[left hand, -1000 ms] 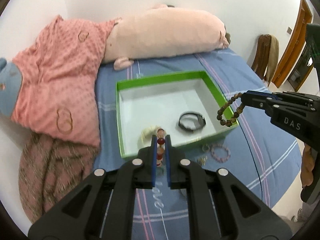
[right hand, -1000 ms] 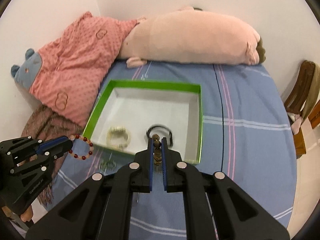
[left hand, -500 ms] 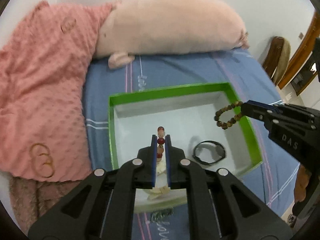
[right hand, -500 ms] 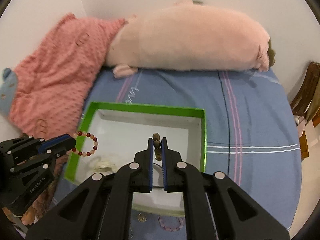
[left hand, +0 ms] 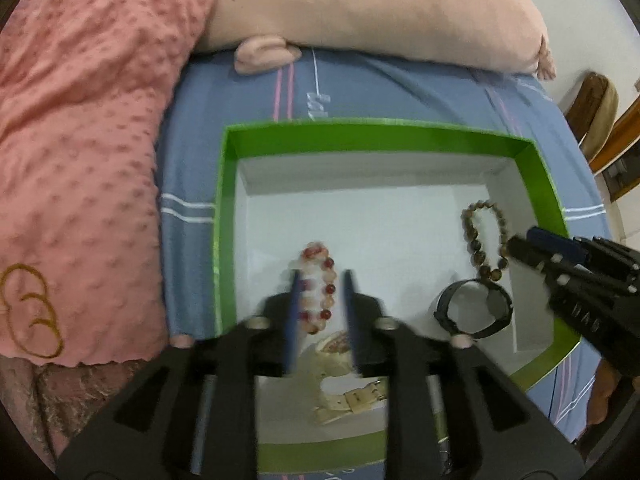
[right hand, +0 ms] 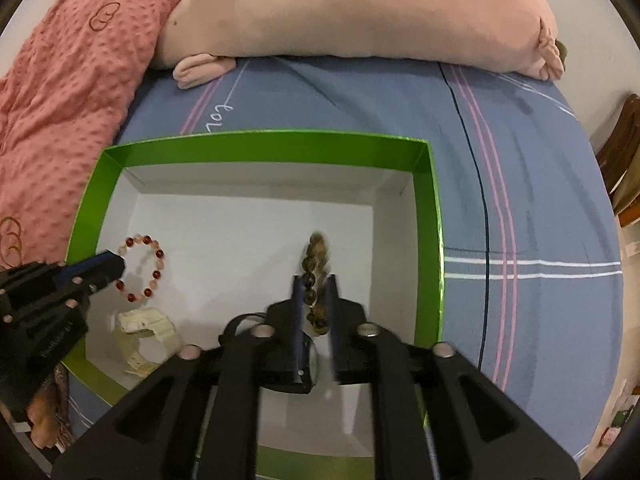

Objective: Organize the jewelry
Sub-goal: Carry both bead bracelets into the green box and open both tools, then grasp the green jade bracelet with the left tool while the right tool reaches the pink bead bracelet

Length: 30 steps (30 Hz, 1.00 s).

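Note:
A green-walled white box (left hand: 384, 131) (right hand: 264, 145) lies on the blue bedsheet. My left gripper (left hand: 320, 280) (right hand: 116, 266) is over the box with its jaws apart; the red and pink bead bracelet (left hand: 318, 288) (right hand: 141, 267) lies loose between them. My right gripper (right hand: 314, 284) (left hand: 516, 246) is over the box's right side with its jaws slightly apart; the brown bead bracelet (right hand: 316, 276) (left hand: 482, 240) hangs between them. A black wristband (left hand: 474, 310) and a cream watch (left hand: 344, 384) (right hand: 146, 336) lie in the box.
A pink plush pig (left hand: 380, 12) (right hand: 360, 12) lies along the wall behind the box. A pink dotted blanket (left hand: 76, 160) (right hand: 64, 72) is piled at the left. A wooden chair (left hand: 592, 112) stands at the far right.
Both grippers moved forward and down over the box. Both sets of jaws have opened from shut, and the two bead bracelets sit loose between them.

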{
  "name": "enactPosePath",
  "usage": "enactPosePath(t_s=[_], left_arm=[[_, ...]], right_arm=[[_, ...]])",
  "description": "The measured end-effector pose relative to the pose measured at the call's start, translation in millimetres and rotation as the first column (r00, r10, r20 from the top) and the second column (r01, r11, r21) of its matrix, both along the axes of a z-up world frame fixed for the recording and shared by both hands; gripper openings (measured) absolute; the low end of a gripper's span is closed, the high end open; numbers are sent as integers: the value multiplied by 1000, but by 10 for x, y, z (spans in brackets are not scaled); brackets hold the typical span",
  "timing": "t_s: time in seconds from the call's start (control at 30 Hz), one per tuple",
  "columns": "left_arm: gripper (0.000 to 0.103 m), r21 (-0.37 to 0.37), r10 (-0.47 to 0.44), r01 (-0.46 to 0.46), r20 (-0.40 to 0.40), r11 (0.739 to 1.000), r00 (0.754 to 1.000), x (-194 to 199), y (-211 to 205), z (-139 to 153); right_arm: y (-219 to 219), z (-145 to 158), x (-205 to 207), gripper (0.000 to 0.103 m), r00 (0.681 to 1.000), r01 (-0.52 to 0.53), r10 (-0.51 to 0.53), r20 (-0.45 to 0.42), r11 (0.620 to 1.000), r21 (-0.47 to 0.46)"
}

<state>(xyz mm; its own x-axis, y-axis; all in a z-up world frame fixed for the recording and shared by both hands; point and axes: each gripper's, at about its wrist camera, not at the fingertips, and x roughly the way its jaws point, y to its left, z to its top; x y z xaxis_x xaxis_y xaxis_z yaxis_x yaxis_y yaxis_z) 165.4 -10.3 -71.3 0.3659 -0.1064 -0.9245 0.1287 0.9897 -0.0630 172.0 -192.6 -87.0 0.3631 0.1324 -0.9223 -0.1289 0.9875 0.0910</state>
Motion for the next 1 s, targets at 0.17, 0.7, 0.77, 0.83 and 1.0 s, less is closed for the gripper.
enactPosePath(t_s=[0.17, 0.7, 0.77, 0.83, 1.0], left_arm=[[32, 22, 7, -8, 66, 1000, 998, -172, 58, 312], [30, 54, -51, 51, 4, 997, 999, -1463, 274, 72], [30, 38, -54, 55, -27, 998, 998, -1467, 236, -47], [30, 62, -50, 52, -47, 997, 998, -1480, 180, -134], [30, 58, -75, 77, -44, 995, 996, -1506, 82, -150]], right_arm=[[-57, 233, -162, 45, 999, -6, 5, 48, 1000, 13], [-731, 193, -1576, 36, 999, -10, 11, -37, 1000, 22], [-787, -5, -1563, 28, 997, 23, -21, -77, 999, 37], [-792, -155, -1541, 23, 994, 48, -44, -100, 998, 43], [-642, -240, -1484, 23, 996, 20, -18, -86, 1000, 22]])
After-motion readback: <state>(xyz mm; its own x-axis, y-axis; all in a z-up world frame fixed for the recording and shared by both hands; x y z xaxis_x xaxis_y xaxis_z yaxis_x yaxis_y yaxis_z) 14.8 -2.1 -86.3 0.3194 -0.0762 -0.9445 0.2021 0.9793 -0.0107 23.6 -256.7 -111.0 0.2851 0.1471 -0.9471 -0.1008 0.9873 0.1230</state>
